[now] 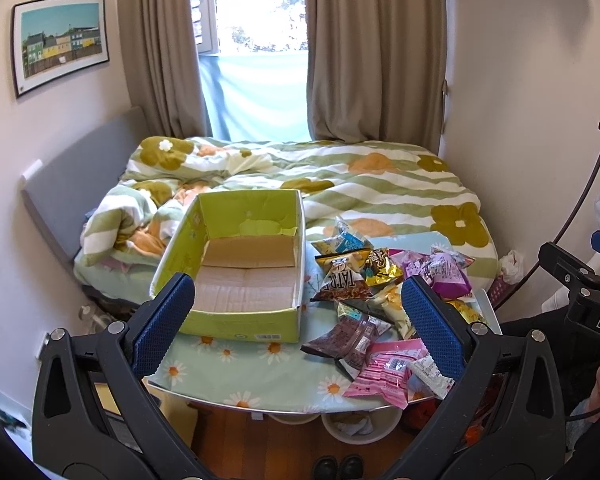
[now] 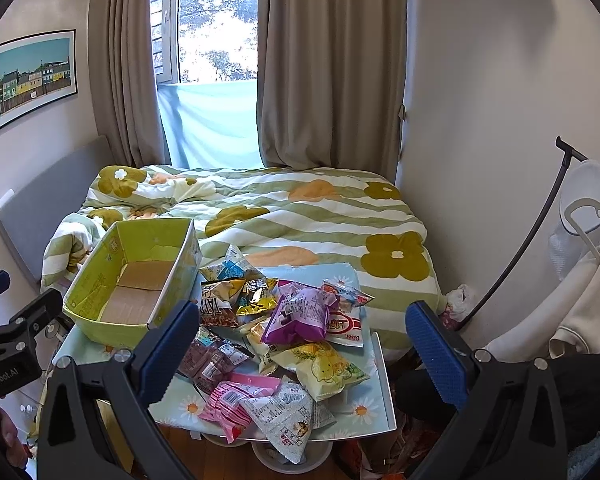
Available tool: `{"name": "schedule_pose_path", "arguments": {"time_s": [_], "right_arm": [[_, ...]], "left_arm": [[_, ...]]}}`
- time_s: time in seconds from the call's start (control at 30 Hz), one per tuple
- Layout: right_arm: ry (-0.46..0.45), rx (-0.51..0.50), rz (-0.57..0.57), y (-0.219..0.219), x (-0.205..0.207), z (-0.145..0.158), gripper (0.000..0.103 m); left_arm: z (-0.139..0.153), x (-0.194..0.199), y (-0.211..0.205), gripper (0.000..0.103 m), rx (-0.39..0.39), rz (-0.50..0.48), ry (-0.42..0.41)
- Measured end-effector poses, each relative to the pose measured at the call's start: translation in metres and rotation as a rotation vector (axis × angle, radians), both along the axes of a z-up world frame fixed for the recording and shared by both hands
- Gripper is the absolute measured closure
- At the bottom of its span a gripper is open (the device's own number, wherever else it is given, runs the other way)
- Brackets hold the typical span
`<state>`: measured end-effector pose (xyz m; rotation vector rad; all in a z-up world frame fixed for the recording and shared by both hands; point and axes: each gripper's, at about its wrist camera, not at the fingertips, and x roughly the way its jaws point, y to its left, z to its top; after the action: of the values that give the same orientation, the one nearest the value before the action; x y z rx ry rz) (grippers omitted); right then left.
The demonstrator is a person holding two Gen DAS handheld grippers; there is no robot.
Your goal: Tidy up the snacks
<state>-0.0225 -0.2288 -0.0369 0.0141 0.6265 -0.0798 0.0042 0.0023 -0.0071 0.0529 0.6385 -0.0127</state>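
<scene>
Starting position for sorting. An open-topped lime-green cardboard box (image 1: 236,264) stands with nothing in it on the left of a small table covered by a pale green daisy-print cloth (image 1: 260,372); a loose heap of crinkly foil and plastic snack packets (image 2: 284,344) lies to its right, apart from the box wall. The left gripper (image 1: 298,322) and right gripper (image 2: 298,354) both hover short of the table, blue-padded fingers (image 2: 434,350) spread wide and holding nothing. No packet appears boxed, so the task is judged barely begun. The next move likely calls for lowering one gripper onto a top packet, such as the puffy purple bag (image 2: 300,314), and pinching a thin, slippery edge. Packets beneath the heap are partly hidden, most print is unreadable, and the table's near edge is masked by the gripper frames.
</scene>
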Motion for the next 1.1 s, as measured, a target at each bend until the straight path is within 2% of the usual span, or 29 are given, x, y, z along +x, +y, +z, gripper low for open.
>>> {"name": "schedule_pose_path", "arguments": {"time_s": [1.1], "right_arm": [[0.007, -0.011, -0.008, 0.006, 0.0008, -0.0087, 0.0]], "left_arm": [[-0.0021, 0.0021, 0.0107, 0.0, 0.006, 0.004, 0.003]]}}
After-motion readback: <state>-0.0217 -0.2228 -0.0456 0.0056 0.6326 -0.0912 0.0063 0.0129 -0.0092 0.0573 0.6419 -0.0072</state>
